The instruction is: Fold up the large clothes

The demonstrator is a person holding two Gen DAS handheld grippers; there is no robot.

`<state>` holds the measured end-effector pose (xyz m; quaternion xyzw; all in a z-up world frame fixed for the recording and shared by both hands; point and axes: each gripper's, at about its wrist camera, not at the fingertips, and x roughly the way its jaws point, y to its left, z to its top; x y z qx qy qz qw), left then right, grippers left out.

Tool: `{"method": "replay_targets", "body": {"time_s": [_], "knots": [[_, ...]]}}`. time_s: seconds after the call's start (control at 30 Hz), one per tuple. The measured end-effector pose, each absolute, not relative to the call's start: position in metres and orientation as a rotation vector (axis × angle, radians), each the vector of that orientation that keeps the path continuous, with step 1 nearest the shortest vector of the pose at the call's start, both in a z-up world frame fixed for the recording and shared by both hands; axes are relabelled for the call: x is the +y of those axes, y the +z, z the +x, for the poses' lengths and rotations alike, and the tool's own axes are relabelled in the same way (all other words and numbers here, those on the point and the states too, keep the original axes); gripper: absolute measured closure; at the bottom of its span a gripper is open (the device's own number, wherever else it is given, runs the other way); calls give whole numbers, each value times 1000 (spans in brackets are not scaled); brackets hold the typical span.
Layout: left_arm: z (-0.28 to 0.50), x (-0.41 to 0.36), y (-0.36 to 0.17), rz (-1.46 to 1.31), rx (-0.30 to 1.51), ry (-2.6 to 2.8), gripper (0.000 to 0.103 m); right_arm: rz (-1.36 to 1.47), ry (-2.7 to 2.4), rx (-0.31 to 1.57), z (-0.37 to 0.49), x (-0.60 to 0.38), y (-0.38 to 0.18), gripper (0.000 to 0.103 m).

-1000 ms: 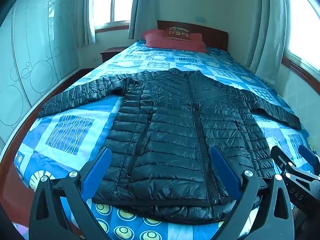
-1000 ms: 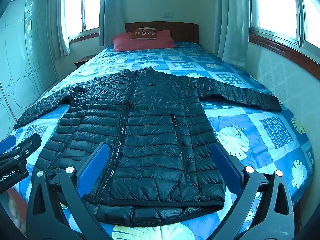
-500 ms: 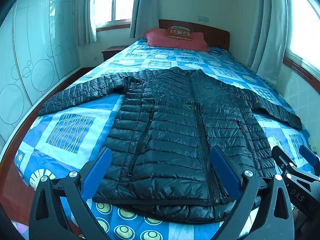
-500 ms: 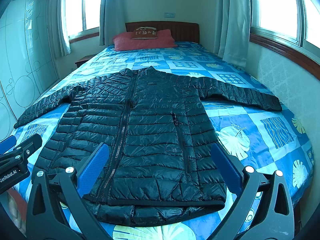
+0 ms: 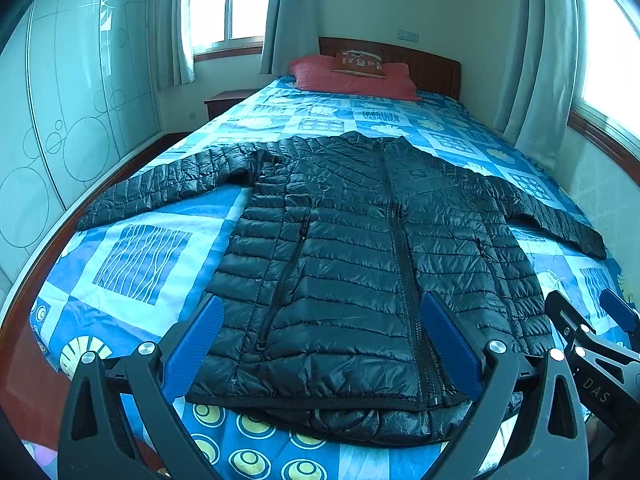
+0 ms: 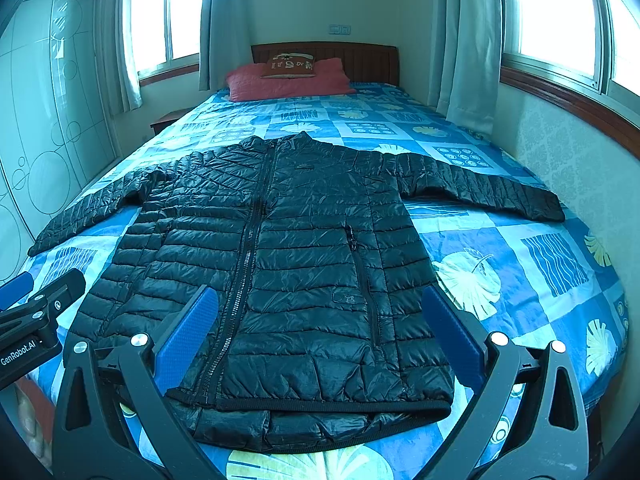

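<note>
My left hand-held gripper [image 5: 320,344] and right hand-held gripper [image 6: 320,336] both gape wide, gripping nothing, above the hem of the black puffer jacket [image 5: 360,264] spread flat on the bed [image 5: 132,264]. Only the right view reads "GenRobot.AI"; the left shows "DAS".

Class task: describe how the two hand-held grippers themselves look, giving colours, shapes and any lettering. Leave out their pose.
Both match: the left hand-held gripper and right hand-held gripper have black, curved, cut-out frames with silver round bolts and two flat blue textured fingers. The side of the right one reads "DAS"; the left one reads "GenRobot.AI". No cables or sleeves show.
</note>
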<state>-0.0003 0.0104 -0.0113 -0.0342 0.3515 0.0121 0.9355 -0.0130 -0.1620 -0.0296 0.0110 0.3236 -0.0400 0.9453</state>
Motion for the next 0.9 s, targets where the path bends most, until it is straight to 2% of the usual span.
{"method": "replay_targets", "body": {"time_s": [0.9], "knots": [[-2,13,-16,-70,731,27,5,24,-82,661,-13,-158,-32,2]]}}
